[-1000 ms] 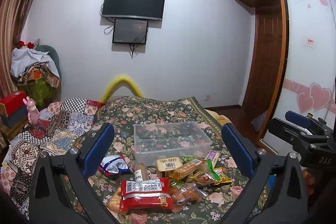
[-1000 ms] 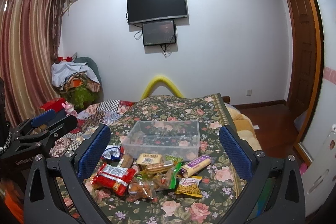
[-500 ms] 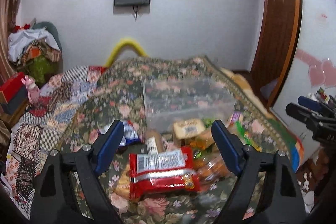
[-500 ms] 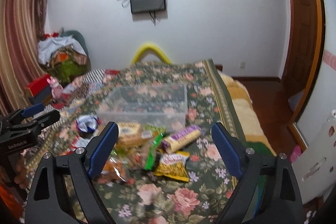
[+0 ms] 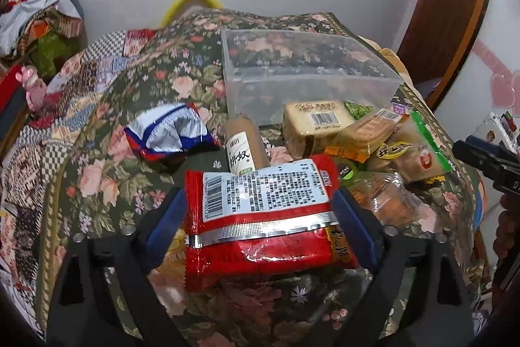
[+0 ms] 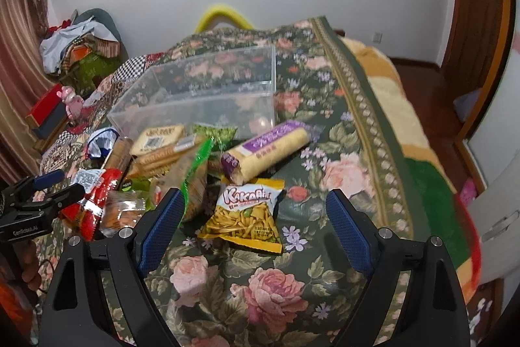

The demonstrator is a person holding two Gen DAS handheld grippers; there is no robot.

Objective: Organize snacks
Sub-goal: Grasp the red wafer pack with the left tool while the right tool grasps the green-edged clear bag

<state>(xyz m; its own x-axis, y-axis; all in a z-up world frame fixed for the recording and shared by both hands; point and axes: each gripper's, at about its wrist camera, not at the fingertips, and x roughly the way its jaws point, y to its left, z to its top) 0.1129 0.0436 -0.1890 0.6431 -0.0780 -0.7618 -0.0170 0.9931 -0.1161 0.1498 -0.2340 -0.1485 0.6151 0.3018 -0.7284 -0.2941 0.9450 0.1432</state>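
Observation:
A pile of snack packs lies on a floral bedspread in front of a clear plastic bin (image 5: 308,77) (image 6: 208,86). My left gripper (image 5: 260,210) has its blue fingers on both sides of a red snack pack (image 5: 263,217), which also shows in the right wrist view (image 6: 97,194); the fingers touch its edges. My right gripper (image 6: 255,217) is open, its fingers straddling a yellow chips bag (image 6: 247,217) just above it. A purple-and-yellow roll (image 6: 269,148) lies behind that bag.
Around the red pack lie a blue-white bag (image 5: 169,132), a brown bottle (image 5: 242,145), a tan biscuit pack (image 5: 318,119) and a green-edged bag (image 5: 412,155). The bed's right edge (image 6: 422,152) drops to a wood floor. Clothes (image 5: 39,15) are heaped at the left.
Both grippers have come down and forward to the snack pile. The left fingers have narrowed around the red pack. The right fingers have come over the yellow bag.

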